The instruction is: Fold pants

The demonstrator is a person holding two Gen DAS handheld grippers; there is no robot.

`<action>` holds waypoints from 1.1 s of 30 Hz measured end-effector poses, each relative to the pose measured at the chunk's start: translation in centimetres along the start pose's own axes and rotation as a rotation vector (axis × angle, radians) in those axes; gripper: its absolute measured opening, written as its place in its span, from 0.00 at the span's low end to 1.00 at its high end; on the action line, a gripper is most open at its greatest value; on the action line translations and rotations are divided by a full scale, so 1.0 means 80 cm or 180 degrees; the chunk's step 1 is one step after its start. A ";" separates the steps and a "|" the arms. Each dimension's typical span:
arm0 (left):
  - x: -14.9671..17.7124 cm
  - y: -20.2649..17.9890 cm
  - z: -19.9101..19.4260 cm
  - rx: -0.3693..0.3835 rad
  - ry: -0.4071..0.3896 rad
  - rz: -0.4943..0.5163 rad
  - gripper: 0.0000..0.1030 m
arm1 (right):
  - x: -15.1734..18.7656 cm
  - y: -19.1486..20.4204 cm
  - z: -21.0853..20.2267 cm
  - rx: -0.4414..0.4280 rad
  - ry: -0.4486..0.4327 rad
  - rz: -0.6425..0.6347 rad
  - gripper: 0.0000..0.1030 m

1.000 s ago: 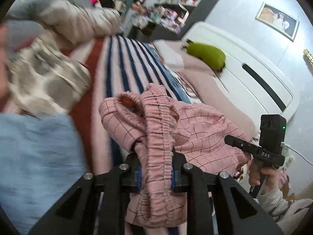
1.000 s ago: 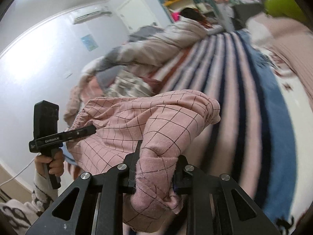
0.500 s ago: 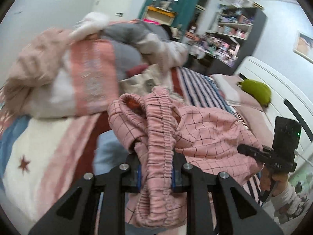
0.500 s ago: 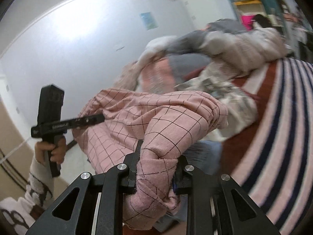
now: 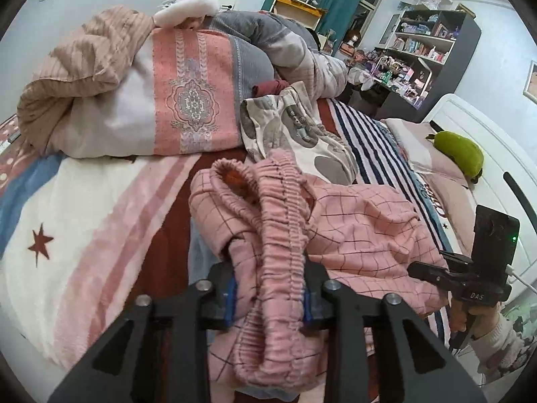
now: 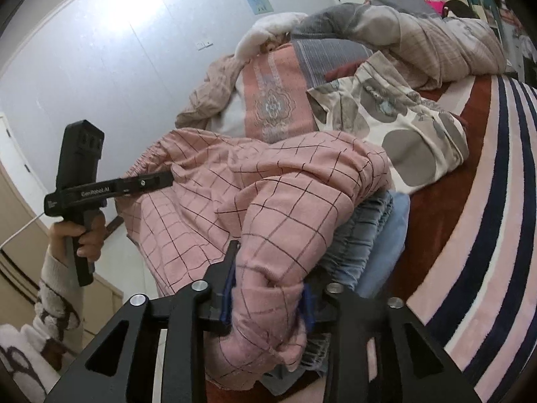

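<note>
Pink checked pants (image 5: 352, 225): both jaws just loosening, seemingly still gripping waistband and hem.

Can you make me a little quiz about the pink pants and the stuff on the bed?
1. True or false: the pink pants have a pattern of dark checked lines.
2. What lies right under the pants? A. a blue garment B. a book C. a plate
3. What colour is the soft toy by the headboard?

Key: 1 true; 2 A; 3 green.
</note>
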State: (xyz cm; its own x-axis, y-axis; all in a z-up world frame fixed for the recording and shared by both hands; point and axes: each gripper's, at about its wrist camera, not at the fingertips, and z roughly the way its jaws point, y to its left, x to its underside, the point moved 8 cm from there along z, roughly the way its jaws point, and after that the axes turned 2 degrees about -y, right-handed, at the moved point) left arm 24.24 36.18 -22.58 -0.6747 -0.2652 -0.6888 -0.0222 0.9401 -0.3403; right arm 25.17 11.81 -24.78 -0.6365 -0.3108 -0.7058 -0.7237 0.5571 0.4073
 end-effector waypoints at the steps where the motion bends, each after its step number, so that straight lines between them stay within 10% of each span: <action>1: 0.000 0.000 0.000 -0.0011 0.0004 -0.0014 0.33 | 0.001 0.000 -0.001 0.0009 0.0005 -0.0007 0.33; 11: 0.001 -0.022 -0.022 -0.0615 -0.0117 0.0225 0.60 | 0.005 0.004 -0.028 0.0030 -0.0002 -0.0049 0.52; 23: 0.004 -0.120 -0.119 -0.1236 -0.0866 0.0645 0.79 | 0.036 0.006 -0.127 0.0494 -0.0324 -0.0174 0.69; 33: 0.040 -0.301 -0.128 -0.0967 -0.1478 0.0840 0.93 | 0.082 -0.008 -0.300 0.1230 -0.1052 -0.0272 0.89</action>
State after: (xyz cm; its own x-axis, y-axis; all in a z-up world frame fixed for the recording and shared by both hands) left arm 15.09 14.85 -10.03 -0.2957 -0.0165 -0.9551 -0.1536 0.9877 0.0305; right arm 15.08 -9.04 -15.75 -0.4160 -0.1423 -0.8982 -0.5783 0.8036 0.1405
